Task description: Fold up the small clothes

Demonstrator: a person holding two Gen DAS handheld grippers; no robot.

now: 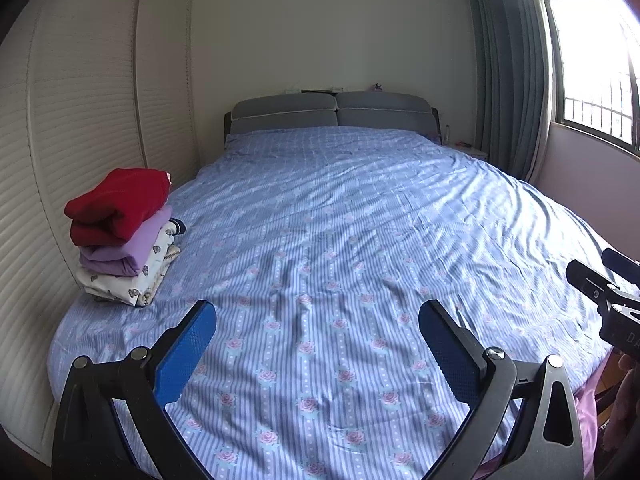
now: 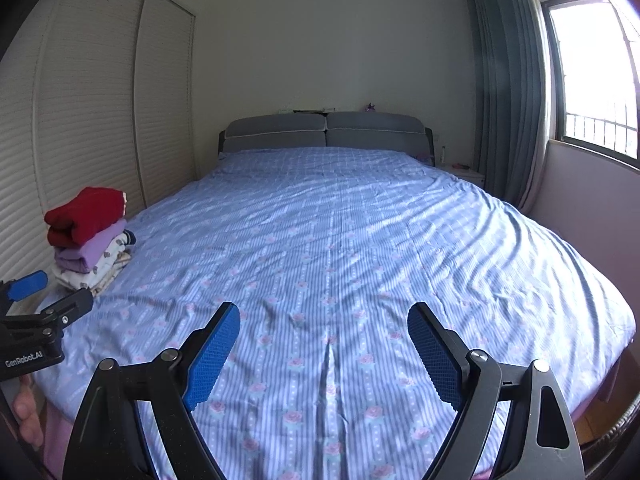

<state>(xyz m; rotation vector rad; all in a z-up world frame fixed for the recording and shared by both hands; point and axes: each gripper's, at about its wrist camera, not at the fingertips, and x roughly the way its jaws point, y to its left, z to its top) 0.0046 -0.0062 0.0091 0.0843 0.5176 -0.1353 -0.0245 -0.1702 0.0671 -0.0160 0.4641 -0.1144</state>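
Note:
A stack of folded small clothes (image 1: 124, 236) sits at the left edge of the bed: a red garment (image 1: 116, 204) on top, a lilac one (image 1: 128, 252) under it, white patterned ones at the bottom. The stack also shows in the right wrist view (image 2: 90, 246). My left gripper (image 1: 316, 312) is open and empty above the blue floral sheet (image 1: 340, 240), to the right of the stack. My right gripper (image 2: 324, 314) is open and empty over the foot of the bed (image 2: 340, 240). Each gripper shows at the edge of the other's view.
A louvred wardrobe (image 1: 80, 120) runs along the left of the bed. A grey headboard (image 1: 332, 114) is at the far end. Grey-green curtains (image 1: 508, 72) and a window (image 1: 592, 60) are on the right, with a small nightstand (image 1: 468, 150) below.

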